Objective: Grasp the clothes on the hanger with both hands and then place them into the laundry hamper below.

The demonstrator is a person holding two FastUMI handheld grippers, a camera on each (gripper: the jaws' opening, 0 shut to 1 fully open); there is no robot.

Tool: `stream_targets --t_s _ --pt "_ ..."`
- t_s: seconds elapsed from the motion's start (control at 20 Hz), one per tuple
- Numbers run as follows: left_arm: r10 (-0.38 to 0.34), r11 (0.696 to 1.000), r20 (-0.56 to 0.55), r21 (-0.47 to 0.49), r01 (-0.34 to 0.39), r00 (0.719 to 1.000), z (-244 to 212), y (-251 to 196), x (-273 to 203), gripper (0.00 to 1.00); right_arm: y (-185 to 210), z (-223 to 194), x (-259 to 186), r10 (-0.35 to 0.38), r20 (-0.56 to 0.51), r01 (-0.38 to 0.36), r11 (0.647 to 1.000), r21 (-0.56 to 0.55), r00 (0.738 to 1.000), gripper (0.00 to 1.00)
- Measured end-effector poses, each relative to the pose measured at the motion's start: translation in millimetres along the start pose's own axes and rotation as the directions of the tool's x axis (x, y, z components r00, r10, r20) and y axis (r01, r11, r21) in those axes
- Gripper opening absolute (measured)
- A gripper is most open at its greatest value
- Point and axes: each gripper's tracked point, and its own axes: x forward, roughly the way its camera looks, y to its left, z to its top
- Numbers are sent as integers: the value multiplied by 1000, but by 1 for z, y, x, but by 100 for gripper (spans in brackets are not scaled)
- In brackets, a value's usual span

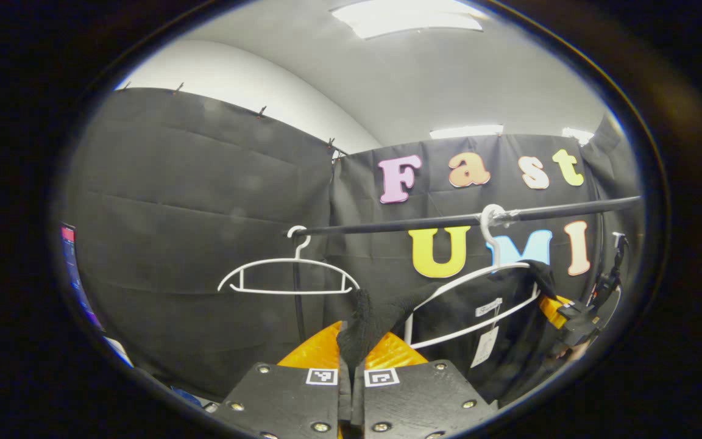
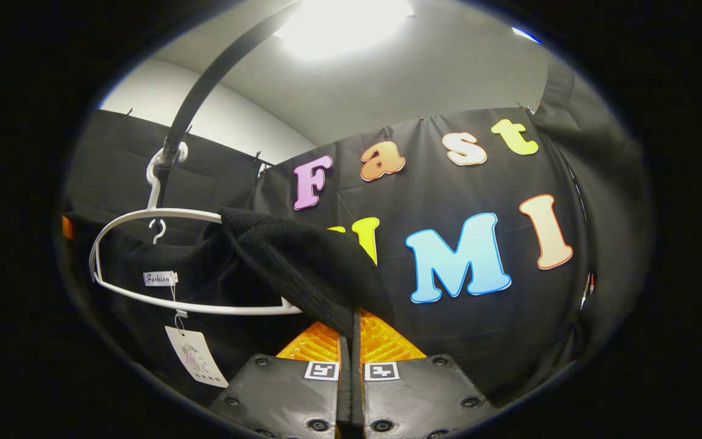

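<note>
A black knit garment [image 1: 497, 332] hangs partly off a tilted white hanger [image 1: 479, 332] on the black rail [image 1: 448, 221]. My left gripper [image 1: 351, 372] is shut on the garment's left shoulder [image 1: 366, 326], which is pulled off the hanger's end. My right gripper [image 2: 351, 360] is shut on the other shoulder [image 2: 302, 268] in the right gripper view, beside the hanger [image 2: 144, 256]. That right gripper [image 1: 573, 323] also appears at the far right of the left gripper view, held by a hand. A white tag [image 2: 195, 356] dangles from the garment's collar.
A second, bare white hanger [image 1: 290, 277] hangs at the rail's left end, next to an upright black post [image 1: 297, 305]. Black cloth walls close in the back and sides. A screen edge [image 1: 74, 268] shows at far left.
</note>
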Motion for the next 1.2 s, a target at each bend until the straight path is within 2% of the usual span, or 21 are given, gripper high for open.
stream_targets --t_s 0.15,0.35,0.5,0.65,0.85,0.95,1.05,1.2 --pt "11 1000 -2 -2 -11 1000 1 16 6 1 4 -8 -14 80 -12 -80 997 -10 997 1" --pt "26 995 -10 -92 -26 1000 5 37 14 2 8 4 -41 195 0 -195 981 -23 981 1" --pt "43 991 -19 -124 -45 999 5 53 26 1 -2 12 -54 230 11 -229 973 -38 973 1" --pt "30 992 -17 -124 -32 999 1 55 38 1 -6 19 -60 184 38 -178 975 -130 982 1" --pt "0 998 0 -59 0 1000 6 52 40 1 -19 44 -49 47 172 0 965 -264 984 3" --pt "-22 999 7 -47 22 1000 5 52 48 1 -20 38 -35 12 184 43 955 -294 983 0" --pt "-57 996 7 -72 57 998 0 55 51 1 -23 34 -23 -18 191 81 941 -328 981 1" --pt "-117 979 0 -169 116 993 -16 67 57 1 -24 23 -10 -39 183 106 924 -368 982 1"
